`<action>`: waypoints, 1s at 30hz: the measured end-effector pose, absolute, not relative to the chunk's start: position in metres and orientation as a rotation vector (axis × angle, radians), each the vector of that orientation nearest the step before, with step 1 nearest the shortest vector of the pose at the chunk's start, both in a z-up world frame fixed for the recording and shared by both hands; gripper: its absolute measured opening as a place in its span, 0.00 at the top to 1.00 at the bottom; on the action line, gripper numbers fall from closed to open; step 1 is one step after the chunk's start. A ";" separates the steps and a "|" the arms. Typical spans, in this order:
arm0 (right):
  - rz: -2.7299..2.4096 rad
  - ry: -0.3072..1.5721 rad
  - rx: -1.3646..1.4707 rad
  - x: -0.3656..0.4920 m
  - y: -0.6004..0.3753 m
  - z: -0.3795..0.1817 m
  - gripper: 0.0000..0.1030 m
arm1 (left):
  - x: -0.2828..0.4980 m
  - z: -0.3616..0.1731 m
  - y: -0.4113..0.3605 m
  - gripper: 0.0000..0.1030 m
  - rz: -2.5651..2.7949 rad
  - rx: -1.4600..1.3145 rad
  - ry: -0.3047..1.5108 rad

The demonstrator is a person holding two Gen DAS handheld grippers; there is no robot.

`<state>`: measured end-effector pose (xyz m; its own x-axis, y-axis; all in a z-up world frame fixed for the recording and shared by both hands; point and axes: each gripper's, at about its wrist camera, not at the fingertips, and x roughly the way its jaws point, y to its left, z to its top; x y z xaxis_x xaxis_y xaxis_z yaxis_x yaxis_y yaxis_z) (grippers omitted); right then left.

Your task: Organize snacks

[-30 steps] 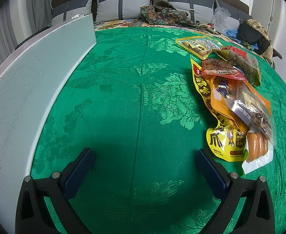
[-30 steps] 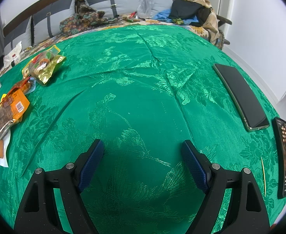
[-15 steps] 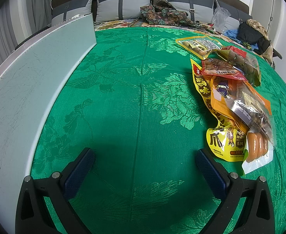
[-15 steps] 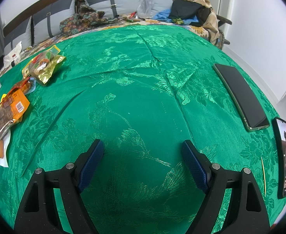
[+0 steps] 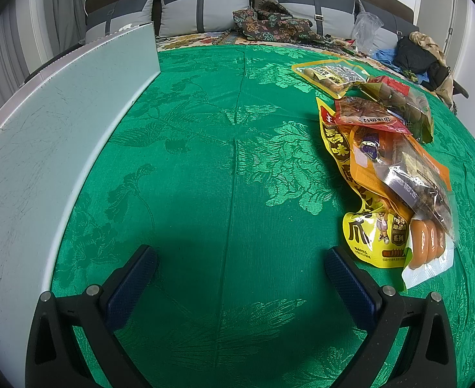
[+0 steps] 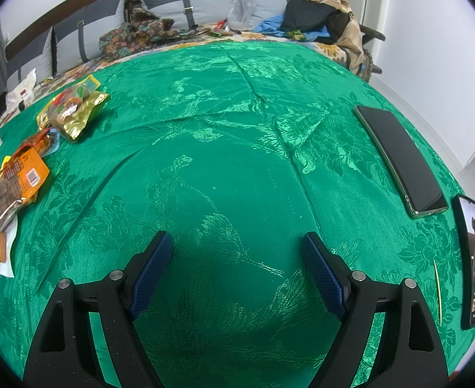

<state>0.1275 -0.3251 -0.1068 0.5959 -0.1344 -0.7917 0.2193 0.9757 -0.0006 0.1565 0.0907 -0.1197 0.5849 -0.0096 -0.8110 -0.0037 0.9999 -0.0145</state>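
Each hand-held gripper (image 5: 240, 258) (image 6: 237, 245) hangs spread, empty, over the green tablecloth (image 5: 205, 161) before grey cushions (image 5: 205, 3).

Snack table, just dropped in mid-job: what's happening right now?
Nothing is being handled yet. Both claws hover open and empty over the green tablecloth: the left claw has the heap of snack packets lying to its right and a pale board to its left. The right claw sees the packets far off to its left, with two phones on the cloth to its right. The sorting has not visibly begun.
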 end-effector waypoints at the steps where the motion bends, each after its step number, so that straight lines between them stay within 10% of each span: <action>1: -0.206 0.910 0.100 0.127 -0.325 -0.107 0.18 | 0.157 -0.120 0.091 0.00 -0.004 -0.015 0.946; 15: -0.206 0.910 0.101 0.127 -0.325 -0.107 0.17 | 0.148 -0.080 0.091 0.01 -0.127 -0.194 0.898; 30: -0.206 0.910 0.101 0.127 -0.326 -0.106 0.17 | 0.231 -0.084 -0.085 0.06 -0.357 0.426 1.143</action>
